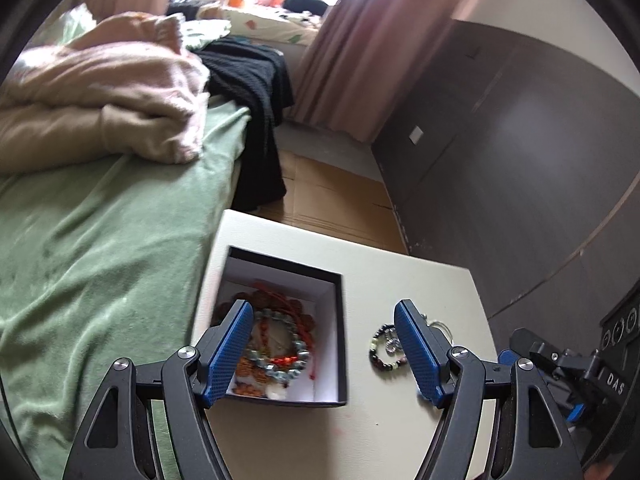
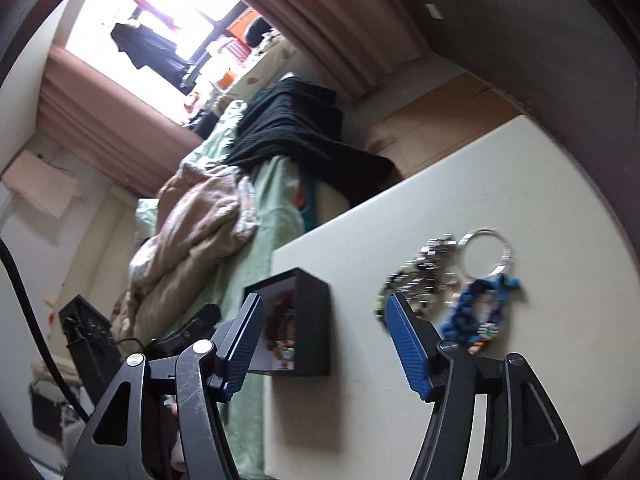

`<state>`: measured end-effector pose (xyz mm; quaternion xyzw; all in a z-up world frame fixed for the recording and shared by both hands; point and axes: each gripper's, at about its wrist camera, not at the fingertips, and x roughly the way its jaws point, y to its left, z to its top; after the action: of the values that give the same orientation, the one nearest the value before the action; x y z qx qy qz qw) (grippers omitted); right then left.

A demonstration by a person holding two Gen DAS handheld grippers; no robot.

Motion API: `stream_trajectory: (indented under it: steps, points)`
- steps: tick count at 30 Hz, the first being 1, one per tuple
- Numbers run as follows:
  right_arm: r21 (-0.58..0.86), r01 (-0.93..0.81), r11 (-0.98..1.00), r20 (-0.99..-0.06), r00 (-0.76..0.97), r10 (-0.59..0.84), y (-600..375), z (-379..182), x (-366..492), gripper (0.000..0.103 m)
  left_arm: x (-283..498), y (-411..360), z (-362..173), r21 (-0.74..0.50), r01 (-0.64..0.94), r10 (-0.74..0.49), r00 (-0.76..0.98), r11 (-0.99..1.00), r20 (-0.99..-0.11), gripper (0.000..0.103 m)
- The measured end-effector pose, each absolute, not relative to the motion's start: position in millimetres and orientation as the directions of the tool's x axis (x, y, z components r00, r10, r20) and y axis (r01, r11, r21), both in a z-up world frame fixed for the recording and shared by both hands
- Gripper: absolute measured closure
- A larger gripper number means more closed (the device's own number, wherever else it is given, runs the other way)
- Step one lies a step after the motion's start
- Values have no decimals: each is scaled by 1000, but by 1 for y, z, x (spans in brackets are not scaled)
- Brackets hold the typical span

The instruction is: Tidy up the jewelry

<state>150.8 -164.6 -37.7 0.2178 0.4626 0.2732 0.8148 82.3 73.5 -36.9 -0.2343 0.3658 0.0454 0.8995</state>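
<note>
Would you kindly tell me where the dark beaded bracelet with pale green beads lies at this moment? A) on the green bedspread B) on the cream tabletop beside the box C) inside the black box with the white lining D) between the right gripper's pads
B: the dark beaded bracelet with pale green beads lies on the bare cream tabletop, outside the black box with the white lining, which already holds other bracelets.

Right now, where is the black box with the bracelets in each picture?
Left wrist view: the black box sits low in the middle, between the claw's fingers.
Right wrist view: the box sits low, left of centre.
Shared landmark: the white table.
</note>
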Motion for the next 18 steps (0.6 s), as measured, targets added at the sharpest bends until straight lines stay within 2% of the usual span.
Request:
stream_trajectory:
  steps: [7, 12, 15, 18]
  points:
    - [569, -179, 803, -696, 414, 586, -192, -43, 156, 39, 94, 42, -37, -359, -178, -124, 726, 916, -676, 29]
    - [572, -129, 810, -716, 403, 570, -207, -52, 164, 39, 122, 19, -35, -329, -117, -172, 665, 937, -727, 30]
    - [571, -87, 816, -730, 400, 554, -217, -58, 169, 39, 133, 6, -36, -273, -101, -149, 637, 957, -757, 41]
    - [581, -66, 811, -733, 391, 557, -223, -61, 174, 39, 146, -5, -42, -234, -90, -138, 588, 968, -797, 62]
